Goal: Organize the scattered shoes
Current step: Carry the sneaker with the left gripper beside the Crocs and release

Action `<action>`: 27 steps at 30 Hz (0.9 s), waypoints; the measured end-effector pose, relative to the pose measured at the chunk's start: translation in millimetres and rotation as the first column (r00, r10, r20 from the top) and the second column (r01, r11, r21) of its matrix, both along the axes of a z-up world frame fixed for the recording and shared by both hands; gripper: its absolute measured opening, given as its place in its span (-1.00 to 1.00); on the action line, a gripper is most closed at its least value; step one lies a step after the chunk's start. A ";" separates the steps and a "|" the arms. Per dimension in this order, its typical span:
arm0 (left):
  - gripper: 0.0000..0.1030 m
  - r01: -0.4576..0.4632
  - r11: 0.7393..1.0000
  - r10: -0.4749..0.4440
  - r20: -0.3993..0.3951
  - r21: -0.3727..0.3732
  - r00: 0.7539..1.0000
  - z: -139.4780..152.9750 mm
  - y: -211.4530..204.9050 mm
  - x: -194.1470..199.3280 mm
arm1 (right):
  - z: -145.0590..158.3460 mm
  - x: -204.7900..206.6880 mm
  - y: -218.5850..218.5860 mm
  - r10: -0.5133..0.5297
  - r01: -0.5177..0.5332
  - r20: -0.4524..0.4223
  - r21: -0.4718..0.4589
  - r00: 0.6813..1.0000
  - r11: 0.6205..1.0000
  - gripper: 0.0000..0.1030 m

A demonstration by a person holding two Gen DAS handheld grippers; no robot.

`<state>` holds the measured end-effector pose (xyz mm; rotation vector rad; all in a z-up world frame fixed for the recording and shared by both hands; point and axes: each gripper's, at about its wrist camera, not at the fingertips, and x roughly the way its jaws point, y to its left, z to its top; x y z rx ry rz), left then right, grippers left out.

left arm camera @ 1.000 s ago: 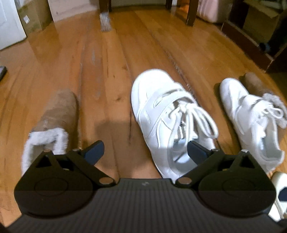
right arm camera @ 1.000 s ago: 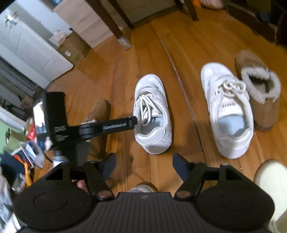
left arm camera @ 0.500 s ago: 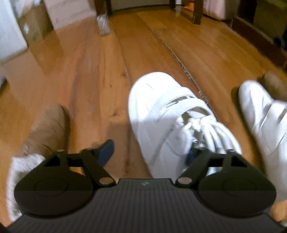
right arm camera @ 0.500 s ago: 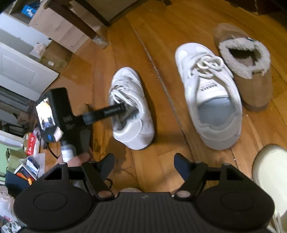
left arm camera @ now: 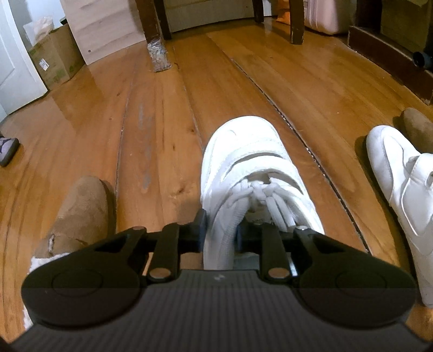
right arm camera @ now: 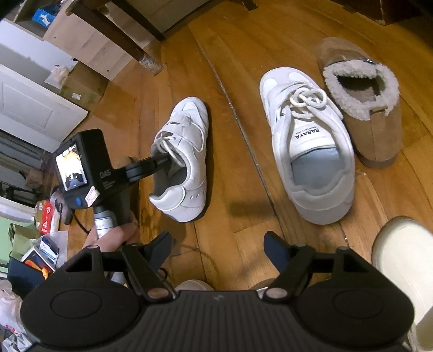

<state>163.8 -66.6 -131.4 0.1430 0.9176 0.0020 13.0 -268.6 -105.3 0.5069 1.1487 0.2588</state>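
Observation:
A white sneaker (left arm camera: 251,157) with straps and laces lies toe-away on the wood floor. My left gripper (left arm camera: 219,230) is closing on its left side wall, one pad outside and one inside the opening, both pressing the wall. The right wrist view shows the same sneaker (right arm camera: 186,151) with the left gripper (right arm camera: 162,159) reaching into it. Its mate, a second white sneaker (right arm camera: 308,151), lies to the right beside a fur-lined brown slipper (right arm camera: 362,108). Another brown slipper (left arm camera: 81,211) lies left of the held sneaker. My right gripper (right arm camera: 217,247) hovers open over bare floor, holding nothing.
Chair legs (left arm camera: 154,24) and a cardboard box (left arm camera: 54,59) stand at the back left. A cream shoe (right arm camera: 403,265) sits at the right edge, and boxes and bags (right arm camera: 32,243) are piled at the left. A dark shoe (left arm camera: 6,150) lies far left.
My left gripper moved forward and down and closed from wide open onto the sneaker's side wall. The right gripper dropped slightly and stayed open.

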 end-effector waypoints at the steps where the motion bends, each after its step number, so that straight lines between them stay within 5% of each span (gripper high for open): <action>1: -0.71 -0.009 1.000 0.009 -0.003 -0.016 1.000 1.6 3.7 -1.6 | 1.8 -1.5 0.2 0.002 -0.002 -0.002 0.003 1.000 1.000 0.48; 8: -0.72 -0.020 0.999 0.021 0.029 -0.033 0.999 29.8 26.3 -37.0 | 26.5 -19.9 -4.8 0.010 -0.010 0.008 -0.005 1.000 1.000 0.50; 18: -0.72 0.001 0.999 0.000 0.030 -0.044 1.000 81.6 85.0 -147.4 | 53.0 -50.3 21.8 0.112 -0.109 -0.053 0.057 0.992 0.992 0.54; 21: -0.71 0.026 1.000 -0.026 -0.013 0.007 1.000 81.3 106.3 -194.9 | 57.2 -64.5 46.3 0.202 -0.200 -0.065 0.045 0.977 0.979 0.54; 27: -0.69 0.023 1.000 -0.024 -0.126 -0.015 0.992 60.8 132.2 -251.7 | 58.5 -91.3 95.6 0.365 -0.367 -0.045 -0.054 0.930 0.929 0.54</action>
